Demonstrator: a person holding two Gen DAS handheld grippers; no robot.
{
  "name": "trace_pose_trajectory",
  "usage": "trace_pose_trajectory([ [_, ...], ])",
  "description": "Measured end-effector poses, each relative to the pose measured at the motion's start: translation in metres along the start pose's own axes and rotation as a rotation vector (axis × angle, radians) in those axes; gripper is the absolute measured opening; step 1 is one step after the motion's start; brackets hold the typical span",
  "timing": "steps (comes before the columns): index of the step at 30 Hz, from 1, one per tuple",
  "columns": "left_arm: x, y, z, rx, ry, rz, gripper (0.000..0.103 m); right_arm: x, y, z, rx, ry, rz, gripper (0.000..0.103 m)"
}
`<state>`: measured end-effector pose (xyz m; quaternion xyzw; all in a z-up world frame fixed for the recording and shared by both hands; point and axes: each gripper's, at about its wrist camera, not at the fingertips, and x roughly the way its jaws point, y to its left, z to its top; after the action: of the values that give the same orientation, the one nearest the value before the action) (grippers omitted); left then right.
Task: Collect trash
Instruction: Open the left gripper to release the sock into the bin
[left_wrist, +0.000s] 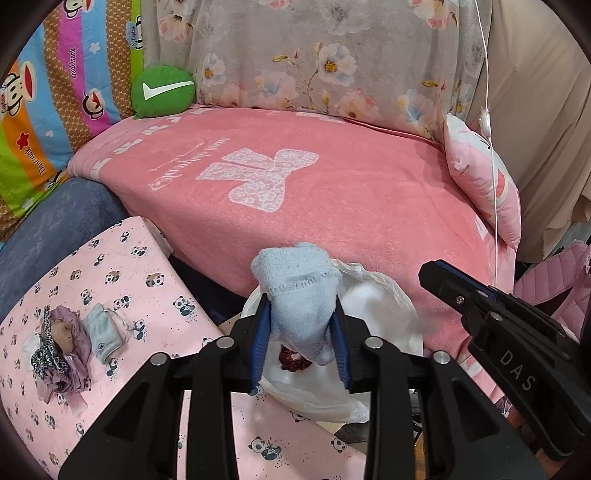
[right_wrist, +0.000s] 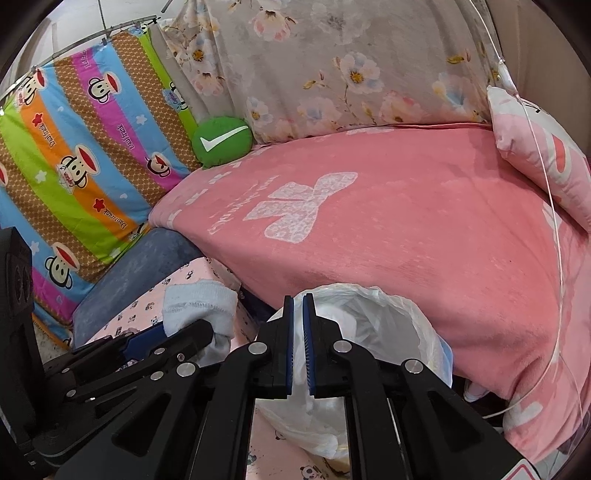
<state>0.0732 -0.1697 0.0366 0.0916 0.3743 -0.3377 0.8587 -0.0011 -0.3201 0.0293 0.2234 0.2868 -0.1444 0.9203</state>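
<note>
left gripper (left_wrist: 301, 325) clamped on pale blue sock (left_wrist: 299, 291) over white bag (right_wrist: 369, 325), right gripper (right_wrist: 298, 332) pinched nearly shut, empty, pink blanket (left_wrist: 351, 192) behind, panda-print sheet (left_wrist: 122, 266) below

Pale blue knitted sock (left_wrist: 299, 295) sitting between the left gripper (left_wrist: 301, 332) fingers, white plastic-lined bin (left_wrist: 384, 314) lying just beyond and below them, dark red scrunchie (left_wrist: 293, 360) lying in it, small clothes heap (left_wrist: 62, 347) lying left on the panda-print pink cushion (left_wrist: 122, 266), pink towelling blanket (left_wrist: 332, 192) spreading behind.

Pale-blue sock (left_wrist: 299, 295) above white-lined bin (left_wrist: 384, 295)
</note>
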Motion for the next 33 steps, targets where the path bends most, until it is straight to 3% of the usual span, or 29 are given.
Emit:
trace_pose_trajectory([
  [1, 0.001, 0.000, 0.000, -0.003, -0.002, 0.007, 0.046, 0.001, -0.001, 0.000, 0.002, 0.002, -0.003, 0.009],
  [3, 0.000, 0.001, 0.000, -0.011, -0.018, 0.024, 0.057, 0.002, -0.002, -0.001, 0.013, 0.001, -0.011, 0.022],
  [6, 0.000, 0.006, 0.001, -0.031, -0.020, 0.037, 0.066, 0.001, -0.005, -0.001, 0.030, -0.002, -0.015, 0.028],
  [18, -0.011, 0.029, -0.005, -0.098, -0.035, 0.066, 0.066, -0.004, -0.001, -0.006, 0.017, -0.011, -0.031, 0.043],
  [23, -0.021, 0.045, -0.012, -0.140, -0.047, 0.082, 0.068, -0.004, 0.012, -0.012, -0.010, 0.001, -0.016, 0.044],
  [25, -0.026, 0.052, -0.016, -0.157, -0.055, 0.094, 0.075, -0.003, 0.021, -0.015, -0.025, 0.011, -0.005, 0.044],
  [33, -0.047, 0.093, -0.033, -0.227, -0.080, 0.162, 0.086, 0.005, 0.061, -0.030, -0.083, 0.047, 0.038, 0.047],
])
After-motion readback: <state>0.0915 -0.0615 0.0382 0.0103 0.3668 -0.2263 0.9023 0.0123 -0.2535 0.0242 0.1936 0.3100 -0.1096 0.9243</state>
